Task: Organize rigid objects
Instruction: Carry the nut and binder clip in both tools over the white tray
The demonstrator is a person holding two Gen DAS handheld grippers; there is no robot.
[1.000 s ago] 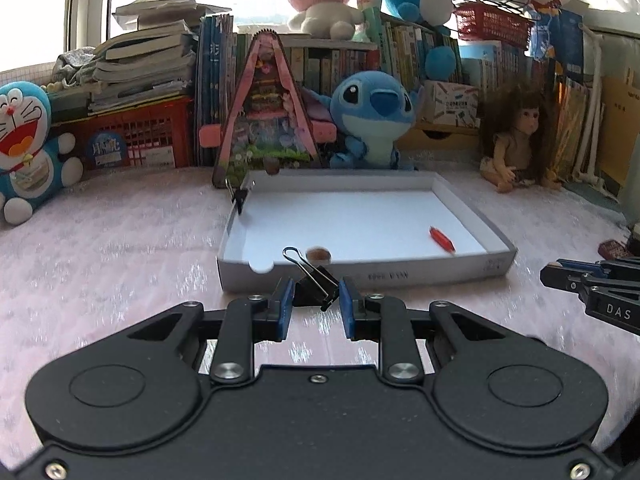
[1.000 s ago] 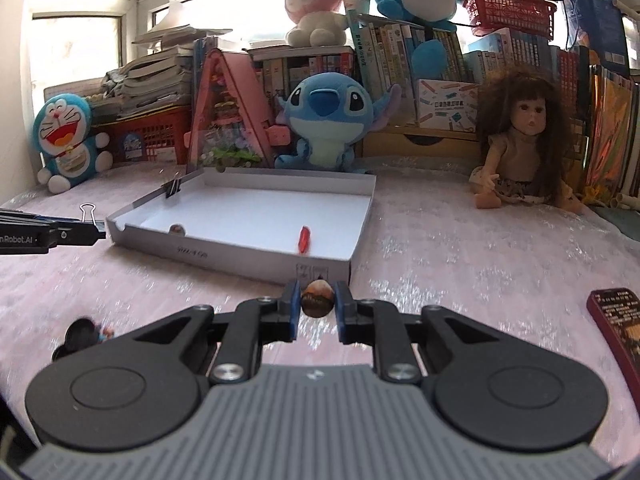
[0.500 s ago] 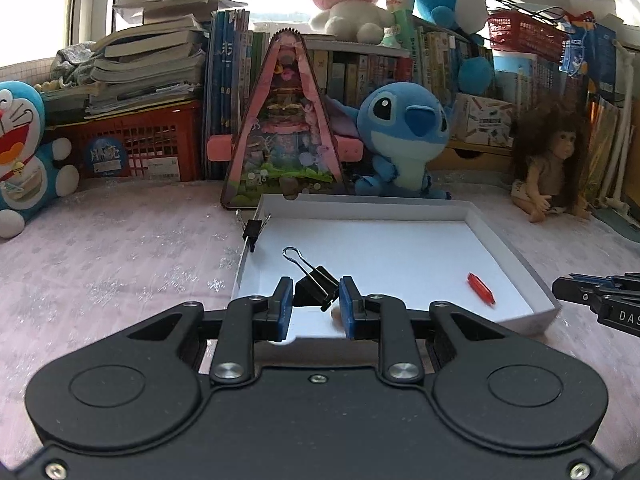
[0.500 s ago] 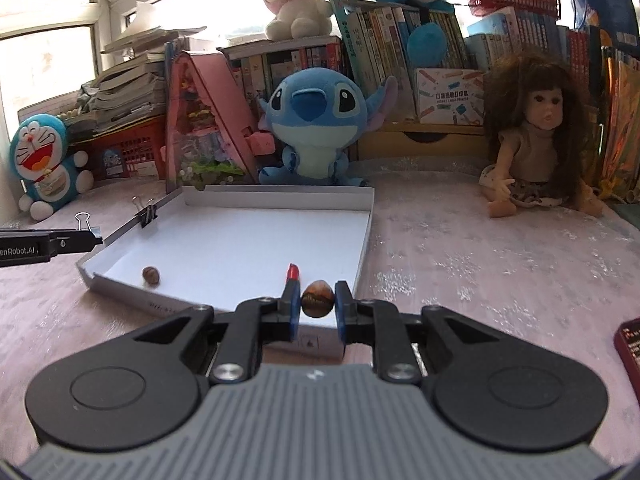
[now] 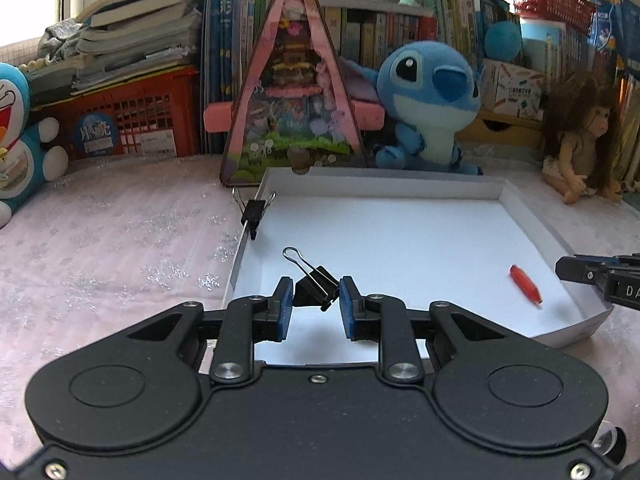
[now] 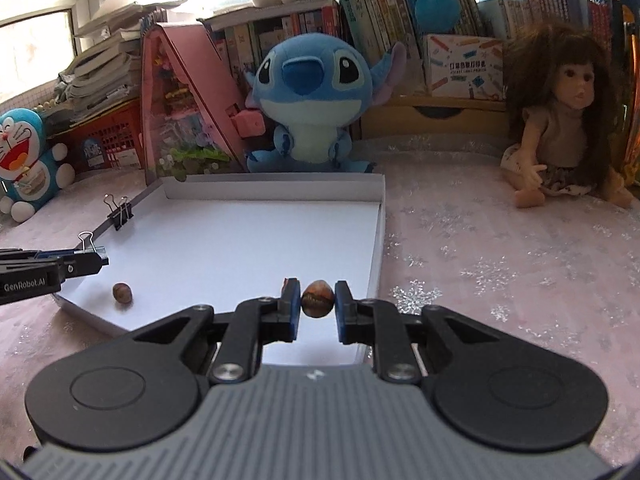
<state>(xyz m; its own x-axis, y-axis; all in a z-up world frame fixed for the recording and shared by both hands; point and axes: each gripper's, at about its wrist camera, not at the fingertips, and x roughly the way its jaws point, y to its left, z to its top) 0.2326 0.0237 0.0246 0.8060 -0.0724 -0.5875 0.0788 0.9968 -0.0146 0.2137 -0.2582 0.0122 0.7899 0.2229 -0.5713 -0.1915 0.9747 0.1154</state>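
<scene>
Left tongs [image 5: 312, 304] pinching a black binder clip [image 5: 316, 286], wire loop tilted toward 10 o'clock, held over the near-left part of the white tray [image 5: 384, 192]. Right tongs [image 6: 316, 304] pinching a brown nut [image 6: 318, 298] over the tray's near-right corner.

In the tray: red oblong piece [image 5: 525, 284] lying at 3 o'clock from the left tongs, just beside the right tongs' tips where they enter the left wrist view. Second nut [image 6: 122, 293] lying loose near the near-left corner, at 9 o'clock in the right wrist view. Second binder clip [image 5: 253, 214] clamped on the left wall, handles up. Rest of the tray floor bare white.

Tray resting on a pink patterned surface [image 5: 112, 248]. Past the far wall, at 12 o'clock: pink triangular toy house [image 5: 294, 92] touching or just behind the far-left corner, blue plush [image 6: 316, 100] beside it. Doll [image 6: 568, 128] seated well apart at 2 o'clock. Blue-and-white cat plush [image 6: 28, 156] at 10 o'clock, red crate [image 5: 120, 120] with stacked books behind. Bookshelf across the back.

Nothing between either pair of tongs and the tray floor below.
</scene>
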